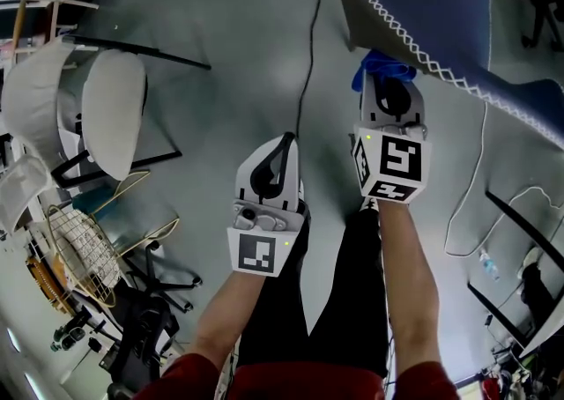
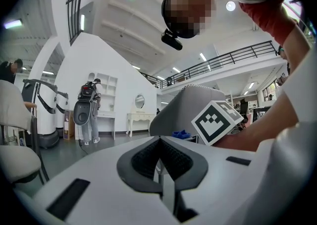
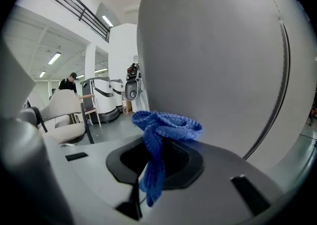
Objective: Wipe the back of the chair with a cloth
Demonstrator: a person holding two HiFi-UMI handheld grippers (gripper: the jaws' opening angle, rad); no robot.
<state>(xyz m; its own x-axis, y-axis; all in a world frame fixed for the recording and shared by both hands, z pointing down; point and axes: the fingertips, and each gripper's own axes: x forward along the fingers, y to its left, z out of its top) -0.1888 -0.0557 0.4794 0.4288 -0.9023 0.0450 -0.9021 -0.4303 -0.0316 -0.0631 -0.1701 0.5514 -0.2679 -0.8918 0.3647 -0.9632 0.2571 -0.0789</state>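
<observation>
The right claw [image 3: 152, 165] was closed on a blue cloth [image 3: 166, 126]. One bunched end of the cloth stood up past the claw's tips and a narrower tail hung down between the jaws. Directly ahead of that claw, filling most of its view, rose the grey chair back [image 3: 223, 60]. The cloth sat just in front of it, and whether the two touched could not be told. In the head view the cloth [image 1: 377, 67] lay just beyond the right claw's tips, below the chair back's stitched edge [image 1: 367, 12].

The left claw [image 2: 160, 168] had its jaws pressed together with nothing between them. It was held beside and slightly behind the right claw, clear of the chair, with the right claw's marker cube [image 2: 216, 121] ahead and to its right. Well off to the left claw's left stood a white chair [image 1: 115, 112]. A dark cable [image 1: 308, 55] ran across the floor [image 1: 238, 28] ahead of it.
</observation>
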